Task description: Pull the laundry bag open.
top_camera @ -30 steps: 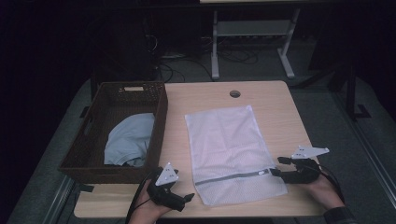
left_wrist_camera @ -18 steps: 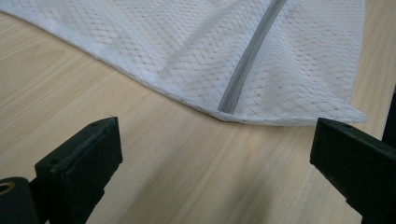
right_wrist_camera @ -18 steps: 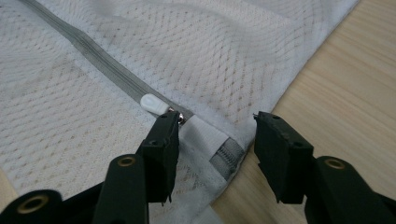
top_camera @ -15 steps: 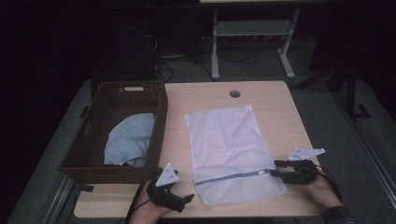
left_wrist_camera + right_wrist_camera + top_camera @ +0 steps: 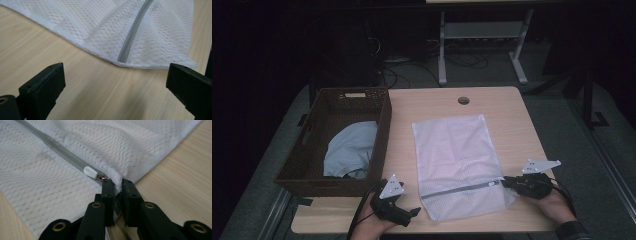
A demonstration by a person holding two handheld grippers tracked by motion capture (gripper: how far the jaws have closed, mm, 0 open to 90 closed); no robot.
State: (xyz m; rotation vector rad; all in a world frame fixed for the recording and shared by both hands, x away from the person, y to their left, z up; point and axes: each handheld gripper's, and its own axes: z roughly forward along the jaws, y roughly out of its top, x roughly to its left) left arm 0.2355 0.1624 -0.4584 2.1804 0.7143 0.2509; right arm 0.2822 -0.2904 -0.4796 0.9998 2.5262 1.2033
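Note:
A white mesh laundry bag [image 5: 457,160] lies flat on the wooden table [image 5: 432,102], its grey zipper [image 5: 462,190] running across near the front end. My right gripper [image 5: 507,183] is shut on the bag's edge [image 5: 116,182] beside the white zipper pull [image 5: 90,172]. My left gripper [image 5: 414,212] rests on the table just left of the bag's front corner, open, with the zipper's end [image 5: 123,58] ahead of its jaws and nothing between them.
A dark woven basket [image 5: 312,145] stands at the table's left with a light blue garment [image 5: 349,150] inside. A round cable hole [image 5: 463,100] sits near the table's far edge. Beyond the table stand a white frame and cables on the floor.
My right gripper has moved left to the bag's right edge at the zipper and shut on it. The left gripper has stayed put.

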